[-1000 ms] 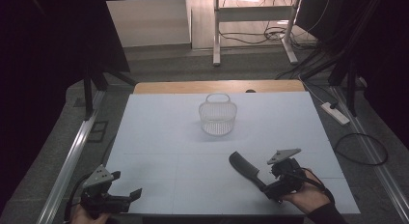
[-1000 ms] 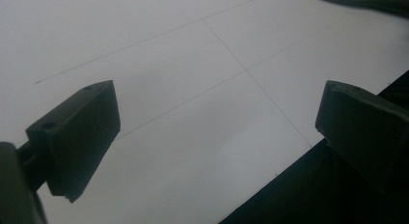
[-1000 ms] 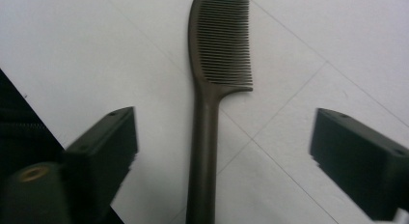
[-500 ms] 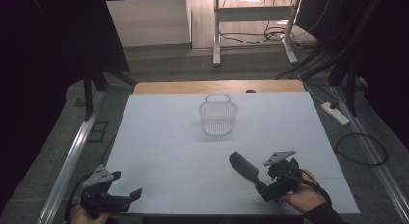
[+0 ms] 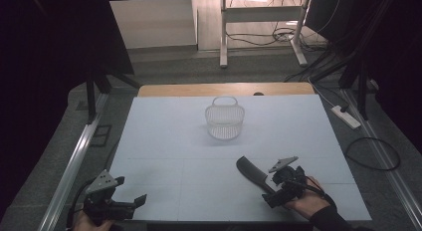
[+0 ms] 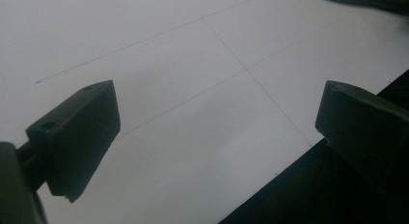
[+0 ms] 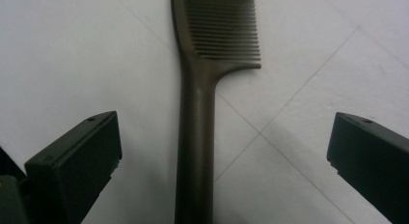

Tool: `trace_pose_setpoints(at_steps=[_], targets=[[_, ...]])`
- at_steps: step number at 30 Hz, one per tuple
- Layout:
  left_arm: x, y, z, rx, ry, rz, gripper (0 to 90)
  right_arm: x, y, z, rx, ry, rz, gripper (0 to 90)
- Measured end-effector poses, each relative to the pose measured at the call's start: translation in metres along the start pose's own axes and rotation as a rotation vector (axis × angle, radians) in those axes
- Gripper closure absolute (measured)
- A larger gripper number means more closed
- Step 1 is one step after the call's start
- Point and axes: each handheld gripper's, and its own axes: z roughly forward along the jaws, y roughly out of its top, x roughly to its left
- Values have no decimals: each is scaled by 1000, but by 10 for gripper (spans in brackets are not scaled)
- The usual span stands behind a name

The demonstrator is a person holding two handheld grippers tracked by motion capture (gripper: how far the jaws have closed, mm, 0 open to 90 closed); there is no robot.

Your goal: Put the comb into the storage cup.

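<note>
White mesh basket [image 5: 225, 120] upright mid-table [image 5: 159, 141]; power strip [image 5: 344, 116] on floor.

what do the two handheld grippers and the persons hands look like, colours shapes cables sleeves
Both the left gripper and the right gripper are black, each with two blocky, flat-faced jaws showing small screw holes. Each carries a grey three-cornered plate on top. A black cable trails from the left one, and another loops over the right hand, which has a dark sleeve at the wrist.
</note>
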Motion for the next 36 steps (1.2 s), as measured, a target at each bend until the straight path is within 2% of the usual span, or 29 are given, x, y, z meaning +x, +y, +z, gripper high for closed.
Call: trace_pose_setpoints(at_steps=[10, 12, 24, 26, 28, 29, 30, 31, 32, 33, 34, 36], targets=[[0, 0, 0, 4, -1, 2, 29, 0, -2, 18, 84, -3, -22, 0], [0, 0, 0, 5, -1, 2, 29, -2, -2, 19, 96, 14, -8, 0], [0, 0, 0, 6, 1, 2, 30, -2, 0, 19, 121, 15, -7, 16], [0, 0, 0, 6, 1, 2, 31, 0, 1, 17, 118, 20, -9, 79], [0, 0, 0, 6, 2, 2, 31, 3, 1, 14, 116, 26, -17, 181], [0, 0, 0, 6, 2, 2, 31, 3, 2, 12, 114, 29, -23, 244], [0, 0, 0, 5, 2, 2, 31, 3, 4, 9, 116, 30, -19, 375], [0, 0, 0, 5, 2, 2, 31, 3, 4, 9, 116, 30, -19, 375], [0, 0, 0, 5, 2, 2, 31, 3, 4, 8, 114, 31, -20, 413], [0, 0, 0, 5, 2, 3, 31, 2, 4, 7, 113, 34, -24, 475], [0, 0, 0, 6, 3, 3, 31, 0, 4, 6, 111, 38, -30, 578], [0, 0, 0, 6, 4, 4, 31, 0, 5, 5, 112, 45, -37, 693]])
